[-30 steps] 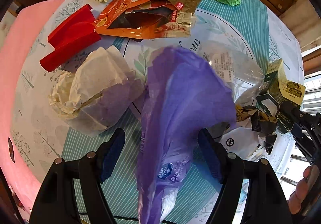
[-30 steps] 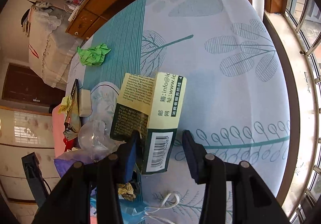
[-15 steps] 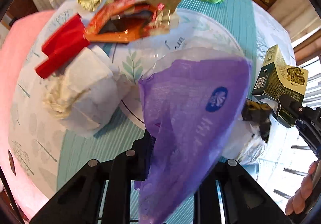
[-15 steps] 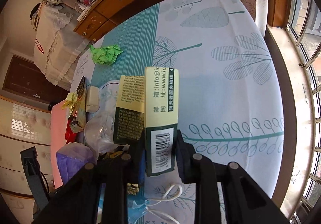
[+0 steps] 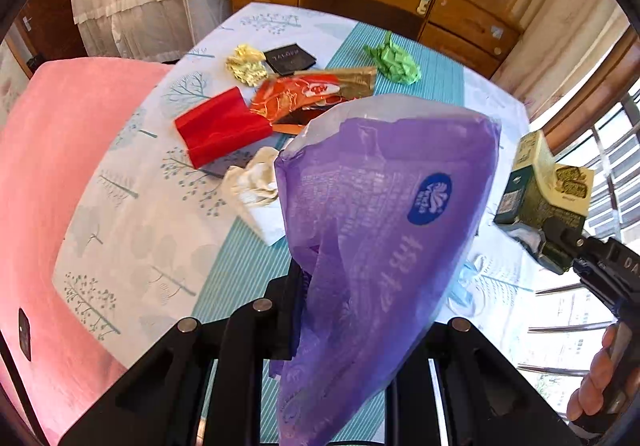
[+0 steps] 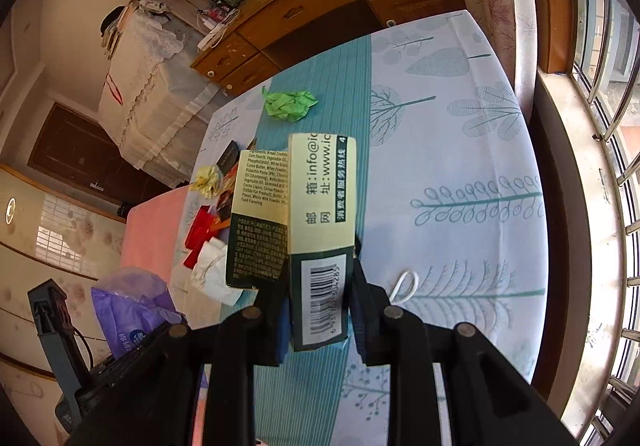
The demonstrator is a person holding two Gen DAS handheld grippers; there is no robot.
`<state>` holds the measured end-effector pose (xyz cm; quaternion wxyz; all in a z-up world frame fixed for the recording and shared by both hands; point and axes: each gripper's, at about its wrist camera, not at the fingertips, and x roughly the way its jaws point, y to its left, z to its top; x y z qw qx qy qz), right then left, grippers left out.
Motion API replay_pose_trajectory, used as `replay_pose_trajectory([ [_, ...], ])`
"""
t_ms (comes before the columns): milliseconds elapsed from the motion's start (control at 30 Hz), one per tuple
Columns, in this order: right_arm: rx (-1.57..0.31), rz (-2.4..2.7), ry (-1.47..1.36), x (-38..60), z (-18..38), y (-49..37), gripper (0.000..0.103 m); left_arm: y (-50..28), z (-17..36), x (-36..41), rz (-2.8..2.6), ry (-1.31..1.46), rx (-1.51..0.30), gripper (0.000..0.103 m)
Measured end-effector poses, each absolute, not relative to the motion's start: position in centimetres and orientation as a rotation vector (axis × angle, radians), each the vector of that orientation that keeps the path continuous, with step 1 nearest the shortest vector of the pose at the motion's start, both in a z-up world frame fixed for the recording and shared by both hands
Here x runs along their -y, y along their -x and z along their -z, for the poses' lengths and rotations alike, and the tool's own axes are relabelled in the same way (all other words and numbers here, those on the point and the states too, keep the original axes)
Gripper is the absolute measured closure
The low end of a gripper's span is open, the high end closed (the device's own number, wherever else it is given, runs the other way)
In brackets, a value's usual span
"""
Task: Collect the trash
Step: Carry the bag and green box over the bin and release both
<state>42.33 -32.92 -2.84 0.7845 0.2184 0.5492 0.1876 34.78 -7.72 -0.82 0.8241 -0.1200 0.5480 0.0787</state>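
The left gripper (image 5: 340, 326) pinches the purple bag (image 5: 384, 246) with its mouth up, while the right gripper (image 6: 318, 310), clamping the green carton (image 6: 320, 230) endwise, hangs just beside it.

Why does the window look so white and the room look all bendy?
Left wrist view: sunlight washes out the window behind the purple bag. Right wrist view: the fisheye lens curves the window frame and table edge; the box stays sharp.
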Motion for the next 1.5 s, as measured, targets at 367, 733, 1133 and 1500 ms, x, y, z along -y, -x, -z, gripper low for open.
replay_pose_trajectory([
  [367,-1.167,-0.404,-0.377,26.5,-0.5,-29.7,0.078,-23.8,-6.1,3.7,0.001,0.174,-0.999,0.088],
  [733,-1.164,-0.24,-0.382,19.5,-0.2,-16.4,0.078,-12.6,-6.6,-2.5,0.207,0.059,-0.954,0.088],
  [1133,-1.354,-0.074,-0.307,15.6,5.0,-6.9,0.078,-5.5,0.4,-6.3,0.307,0.093,-1.09,0.088],
  [1500,-1.53,-0.036,-0.212,13.7,13.2,-4.0,0.078,-3.6,9.1,-5.3,0.292,0.11,-1.261,0.088],
])
